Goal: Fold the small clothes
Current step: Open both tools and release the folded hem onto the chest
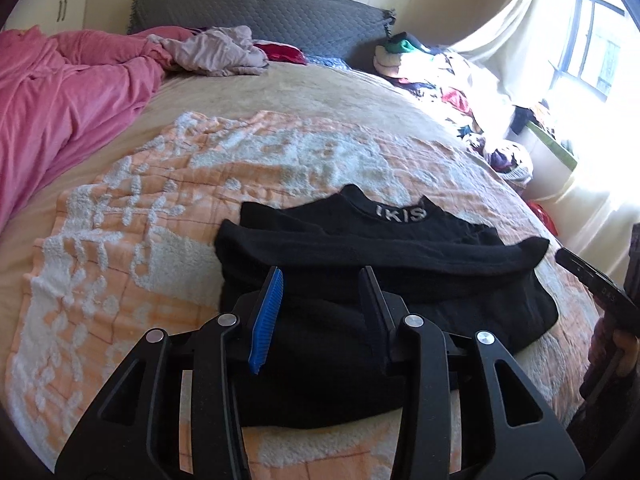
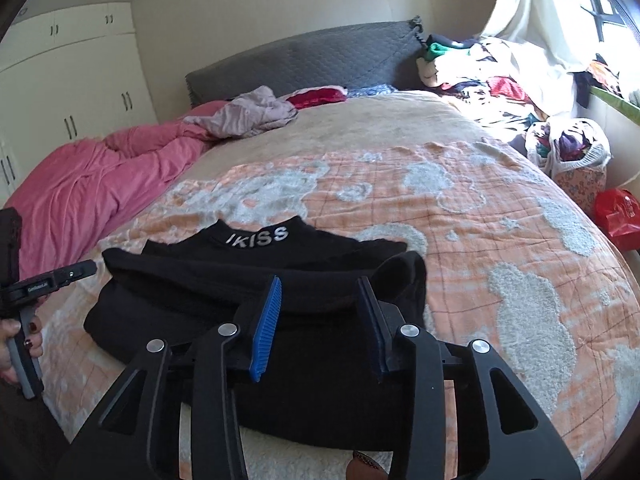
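Note:
A black sweater (image 1: 384,248) with "IKISS" on its collar lies folded on an orange and white blanket (image 1: 120,240) on the bed, sleeves laid across the body. My left gripper (image 1: 322,276) is open and empty, hovering over the sweater's near left part. In the right wrist view the same sweater (image 2: 240,276) lies below my right gripper (image 2: 320,284), which is open and empty over its near right part. The right gripper also shows at the right edge of the left wrist view (image 1: 592,280); the left gripper shows at the left edge of the right wrist view (image 2: 52,280).
A pink duvet (image 1: 52,100) is bunched along the bed's left side. Loose clothes (image 1: 216,52) lie near the grey headboard (image 1: 256,12). A clothes pile (image 2: 500,76), a laundry bag (image 2: 572,148) and a red bag (image 2: 618,216) sit beside the bed at the window side.

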A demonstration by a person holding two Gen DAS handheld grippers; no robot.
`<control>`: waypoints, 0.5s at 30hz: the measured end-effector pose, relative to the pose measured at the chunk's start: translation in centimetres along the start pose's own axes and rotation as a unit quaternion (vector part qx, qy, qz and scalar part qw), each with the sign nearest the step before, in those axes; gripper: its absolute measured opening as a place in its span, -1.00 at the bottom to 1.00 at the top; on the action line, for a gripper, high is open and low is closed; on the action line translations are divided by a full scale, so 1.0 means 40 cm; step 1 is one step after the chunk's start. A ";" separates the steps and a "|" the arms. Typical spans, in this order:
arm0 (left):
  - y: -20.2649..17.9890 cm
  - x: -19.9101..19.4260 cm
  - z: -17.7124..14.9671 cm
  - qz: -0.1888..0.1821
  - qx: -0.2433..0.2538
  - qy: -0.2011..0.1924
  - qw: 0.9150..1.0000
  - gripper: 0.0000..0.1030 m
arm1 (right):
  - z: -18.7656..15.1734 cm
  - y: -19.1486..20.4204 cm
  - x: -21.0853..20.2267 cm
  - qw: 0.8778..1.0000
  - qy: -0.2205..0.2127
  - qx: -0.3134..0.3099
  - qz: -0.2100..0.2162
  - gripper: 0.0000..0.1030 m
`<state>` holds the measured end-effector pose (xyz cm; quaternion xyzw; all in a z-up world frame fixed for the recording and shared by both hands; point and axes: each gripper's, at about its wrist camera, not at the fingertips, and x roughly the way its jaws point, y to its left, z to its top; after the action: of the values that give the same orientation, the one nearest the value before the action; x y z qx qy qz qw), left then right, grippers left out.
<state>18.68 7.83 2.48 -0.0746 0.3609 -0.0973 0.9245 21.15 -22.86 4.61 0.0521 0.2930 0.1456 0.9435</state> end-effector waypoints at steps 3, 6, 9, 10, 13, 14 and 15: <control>-0.036 0.035 -0.032 -0.006 0.021 0.024 0.999 -0.39 | -0.017 0.036 0.027 0.999 0.034 -0.024 0.014 -0.31; -0.053 0.066 -0.054 -0.001 0.036 0.042 0.998 -0.39 | -0.043 0.066 0.061 0.996 0.070 -0.057 0.006 -0.31; -0.060 0.078 -0.061 0.010 0.050 0.043 0.998 -0.39 | -0.065 0.079 0.093 0.993 0.096 -0.073 -0.003 -0.31; -0.062 0.082 -0.062 0.012 0.053 0.044 0.998 -0.39 | -0.071 0.081 0.104 0.992 0.103 -0.075 -0.008 -0.31; -0.060 0.094 -0.065 0.019 0.058 0.051 0.997 -0.39 | -0.082 0.079 0.127 0.990 0.113 -0.078 -0.017 -0.31; -0.062 0.099 -0.064 0.022 0.062 0.052 0.996 -0.39 | -0.084 0.076 0.134 0.990 0.115 -0.080 -0.022 -0.31; -0.063 0.106 -0.064 0.027 0.066 0.054 0.996 -0.39 | -0.085 0.074 0.140 0.989 0.116 -0.082 -0.027 -0.32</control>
<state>19.69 4.23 -1.63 0.0020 0.4051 -0.1004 0.9087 22.90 -18.30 -0.67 -0.0512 0.3887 0.1484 0.9079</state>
